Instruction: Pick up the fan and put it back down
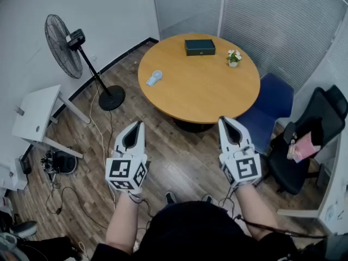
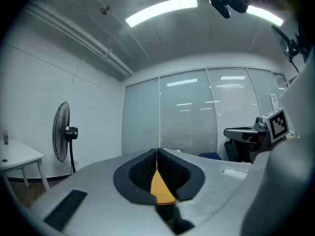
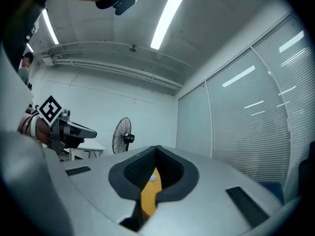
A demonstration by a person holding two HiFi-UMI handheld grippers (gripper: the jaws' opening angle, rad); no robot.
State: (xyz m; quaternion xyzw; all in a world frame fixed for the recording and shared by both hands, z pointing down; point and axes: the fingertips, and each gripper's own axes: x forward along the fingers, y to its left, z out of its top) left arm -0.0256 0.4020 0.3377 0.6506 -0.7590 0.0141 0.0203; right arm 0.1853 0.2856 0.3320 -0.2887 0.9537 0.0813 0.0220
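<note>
Two closed, empty sets of jaws; my left gripper point(image 1: 138, 125) and right gripper point(image 1: 223, 122) sit level, just short of the table point(image 1: 217, 97); the small fan point(image 1: 154, 79) lies on its left side, ahead of the left gripper, well apart.

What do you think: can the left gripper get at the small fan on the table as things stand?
Probably yes: the fan lies alone near the table's left edge, ahead of the left gripper, with only open floor between. Its jaws are shut, so they would need to open first.
</note>
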